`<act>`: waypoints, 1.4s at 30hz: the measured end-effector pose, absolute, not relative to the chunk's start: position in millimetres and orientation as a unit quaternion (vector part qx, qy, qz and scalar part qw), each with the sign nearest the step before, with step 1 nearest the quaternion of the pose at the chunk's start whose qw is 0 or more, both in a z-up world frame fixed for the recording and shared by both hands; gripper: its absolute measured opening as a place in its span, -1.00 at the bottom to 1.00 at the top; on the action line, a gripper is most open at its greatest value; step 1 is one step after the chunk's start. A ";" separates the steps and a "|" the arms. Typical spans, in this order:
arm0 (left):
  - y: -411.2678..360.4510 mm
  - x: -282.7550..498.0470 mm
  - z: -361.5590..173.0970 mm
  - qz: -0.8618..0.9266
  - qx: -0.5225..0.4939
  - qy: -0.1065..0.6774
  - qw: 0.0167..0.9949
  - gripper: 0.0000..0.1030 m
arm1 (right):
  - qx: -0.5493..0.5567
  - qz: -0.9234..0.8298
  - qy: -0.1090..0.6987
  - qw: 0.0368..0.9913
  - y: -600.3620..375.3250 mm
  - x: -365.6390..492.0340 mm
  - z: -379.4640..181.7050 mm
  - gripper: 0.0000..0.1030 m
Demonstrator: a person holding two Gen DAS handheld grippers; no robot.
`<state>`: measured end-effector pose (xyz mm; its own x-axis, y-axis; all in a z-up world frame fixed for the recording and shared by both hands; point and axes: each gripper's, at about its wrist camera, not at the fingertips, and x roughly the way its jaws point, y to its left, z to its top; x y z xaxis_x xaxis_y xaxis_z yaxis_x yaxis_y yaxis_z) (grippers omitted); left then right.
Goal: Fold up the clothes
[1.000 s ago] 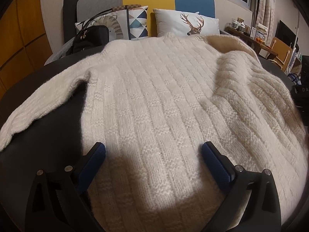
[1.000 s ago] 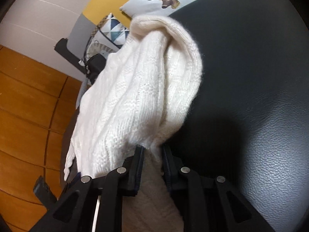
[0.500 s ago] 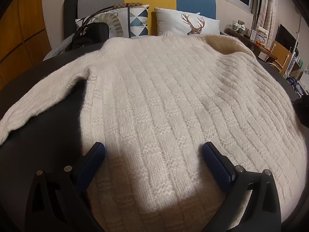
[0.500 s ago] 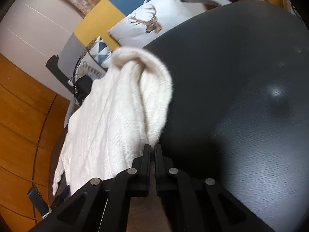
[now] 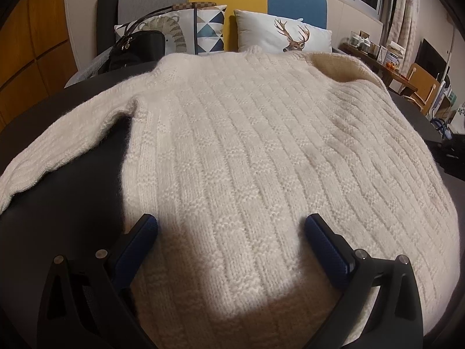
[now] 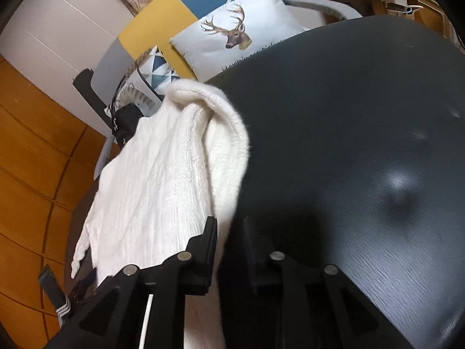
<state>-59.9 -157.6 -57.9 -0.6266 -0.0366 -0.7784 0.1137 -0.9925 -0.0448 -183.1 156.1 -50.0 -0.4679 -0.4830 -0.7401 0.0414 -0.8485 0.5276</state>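
Right wrist view: the right gripper [image 6: 229,229] has just been opening, fingers apparently released beside the folded-over sleeve [image 6: 223,145]. White sweater [image 5: 247,151] lies spread on the dark surface [image 6: 363,116]. Left gripper [image 5: 231,232] hovers, fingers wide, empty. Next fold needs the other sleeve [image 5: 58,145].

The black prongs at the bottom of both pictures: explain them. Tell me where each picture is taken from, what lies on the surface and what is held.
Those prongs are the fingers of two hand-held grippers. A person carries one in each hand, and a wide-angle camera on each looks along its fingers. One picture comes from the left gripper, the other from the right gripper. A cream knitted sweater lies spread on a black table, with one side folded over. The left gripper hangs wide open above the hem. The right gripper's jaws have just been opening; the sweater's folded edge sits at the gap but is not pinched. Nothing is held.
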 end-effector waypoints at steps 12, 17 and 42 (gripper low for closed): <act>-158.7 -60.1 -58.6 -0.900 0.431 0.050 0.041 0.99 | 0.512 -0.756 -0.375 0.161 162.1 -216.1 -89.2 -0.89; -160.9 -59.3 -58.2 -0.900 0.432 0.052 0.039 0.99 | 0.486 -0.721 -0.469 0.157 182.7 -205.2 -97.5 -0.92; -165.0 -49.4 -56.6 -0.902 0.427 0.053 0.040 0.99 | 0.483 -0.823 -0.278 0.112 213.6 -147.2 -58.7 -0.54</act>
